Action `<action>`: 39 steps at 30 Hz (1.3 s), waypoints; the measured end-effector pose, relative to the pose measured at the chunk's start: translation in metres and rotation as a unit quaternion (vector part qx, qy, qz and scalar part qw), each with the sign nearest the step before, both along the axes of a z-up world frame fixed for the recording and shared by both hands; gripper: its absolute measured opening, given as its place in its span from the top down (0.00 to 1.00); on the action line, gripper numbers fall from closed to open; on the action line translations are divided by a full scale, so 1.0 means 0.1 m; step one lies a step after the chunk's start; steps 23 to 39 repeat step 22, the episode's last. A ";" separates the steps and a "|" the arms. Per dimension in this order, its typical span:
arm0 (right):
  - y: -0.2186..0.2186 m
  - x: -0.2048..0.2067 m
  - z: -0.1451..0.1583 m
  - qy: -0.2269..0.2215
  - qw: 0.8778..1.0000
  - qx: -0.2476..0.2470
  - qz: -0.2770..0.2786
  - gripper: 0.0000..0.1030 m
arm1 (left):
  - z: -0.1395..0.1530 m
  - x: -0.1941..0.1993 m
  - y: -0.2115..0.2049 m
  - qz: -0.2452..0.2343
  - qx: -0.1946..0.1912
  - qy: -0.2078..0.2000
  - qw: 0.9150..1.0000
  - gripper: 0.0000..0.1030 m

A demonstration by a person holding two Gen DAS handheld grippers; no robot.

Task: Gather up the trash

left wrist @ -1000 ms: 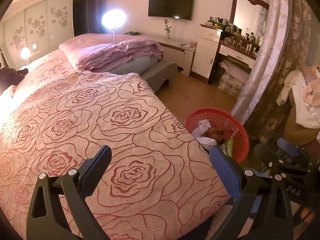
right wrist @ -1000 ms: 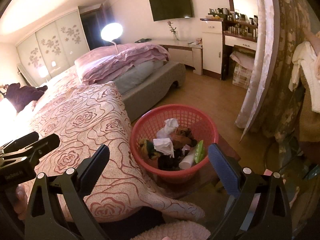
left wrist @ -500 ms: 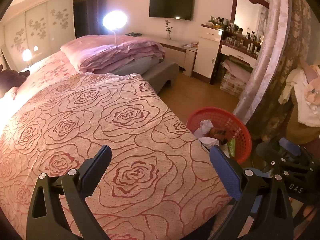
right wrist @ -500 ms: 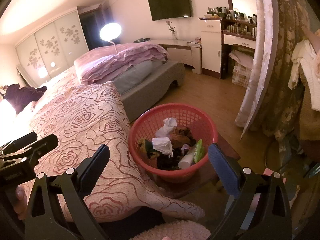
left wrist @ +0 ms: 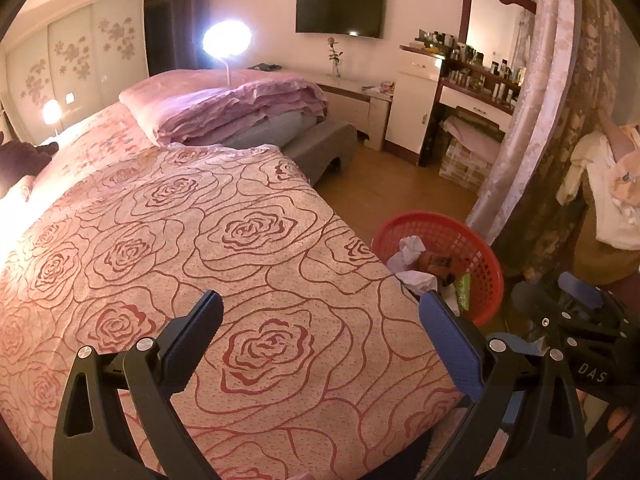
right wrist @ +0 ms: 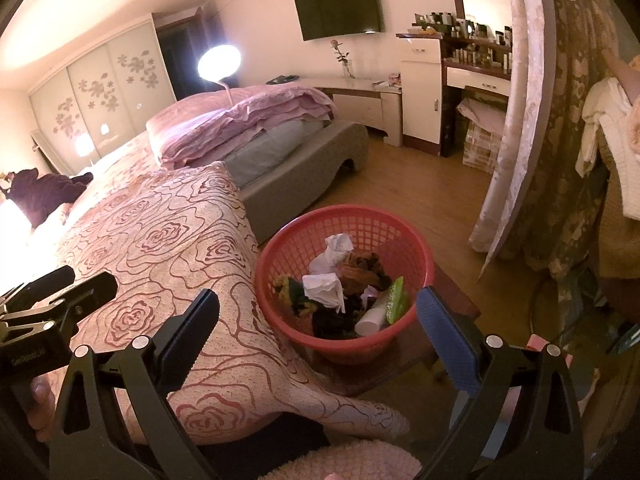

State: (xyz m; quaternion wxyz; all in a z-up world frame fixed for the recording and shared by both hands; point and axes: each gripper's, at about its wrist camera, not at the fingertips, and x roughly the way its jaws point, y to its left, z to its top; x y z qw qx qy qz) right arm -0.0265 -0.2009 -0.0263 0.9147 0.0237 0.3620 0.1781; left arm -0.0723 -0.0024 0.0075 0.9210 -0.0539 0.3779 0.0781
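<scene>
A red plastic basket [right wrist: 404, 232] stands beside the bed on a low dark stool. It holds crumpled white tissue [right wrist: 326, 286], a green wrapper [right wrist: 394, 300], a white tube and dark scraps. It also shows in the left wrist view [left wrist: 480, 248]. My right gripper [right wrist: 318, 320] is open and empty, just in front of and above the basket. My left gripper [left wrist: 320, 328] is open and empty over the rose-patterned bedspread [left wrist: 200, 240]. The left gripper's body shows at the left of the right wrist view [right wrist: 52, 300].
Folded pink quilts [left wrist: 232, 108] lie at the far end of the bed. A curtain [right wrist: 532, 100] hangs right of the basket. A dressing table [left wrist: 472, 88] with bottles and a wall TV [left wrist: 340, 10] stand at the back. Wood floor [right wrist: 420, 184] lies beyond the basket.
Both views have shifted only slightly; the left gripper has drifted a little over the bedspread. Both grippers stay open and empty.
</scene>
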 end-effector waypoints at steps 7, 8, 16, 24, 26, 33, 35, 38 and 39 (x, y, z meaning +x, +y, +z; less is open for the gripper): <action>0.00 0.00 0.01 -0.001 1.000 -0.002 0.001 0.07 | 0.04 -0.05 0.04 -0.004 -0.011 -0.020 1.000 0.08; 0.00 0.00 0.01 -0.002 1.000 -0.002 0.001 0.07 | 0.06 -0.08 0.05 -0.003 -0.010 -0.028 1.000 0.08; 0.33 -0.14 -0.10 -0.001 0.999 -0.015 0.047 0.07 | 0.20 -0.31 0.36 0.036 0.019 -0.038 0.998 0.08; 1.22 -0.51 -0.38 0.009 0.982 -0.039 0.182 0.07 | 0.13 -0.56 0.86 0.114 0.022 -0.022 0.993 0.08; 1.22 -0.51 -0.38 0.009 0.982 -0.039 0.182 0.07 | 0.13 -0.56 0.86 0.114 0.022 -0.022 0.993 0.08; 1.22 -0.51 -0.38 0.009 0.982 -0.039 0.182 0.07 | 0.13 -0.56 0.86 0.114 0.022 -0.022 0.993 0.08; 1.22 -0.51 -0.38 0.009 0.982 -0.039 0.182 0.07 | 0.13 -0.56 0.86 0.114 0.022 -0.022 0.993 0.08; 1.22 -0.51 -0.38 0.009 0.982 -0.039 0.182 0.07 | 0.13 -0.56 0.86 0.114 0.022 -0.022 0.993 0.08; 1.22 -0.51 -0.38 0.009 0.982 -0.039 0.182 0.07 | 0.13 -0.56 0.86 0.114 0.022 -0.022 0.993 0.08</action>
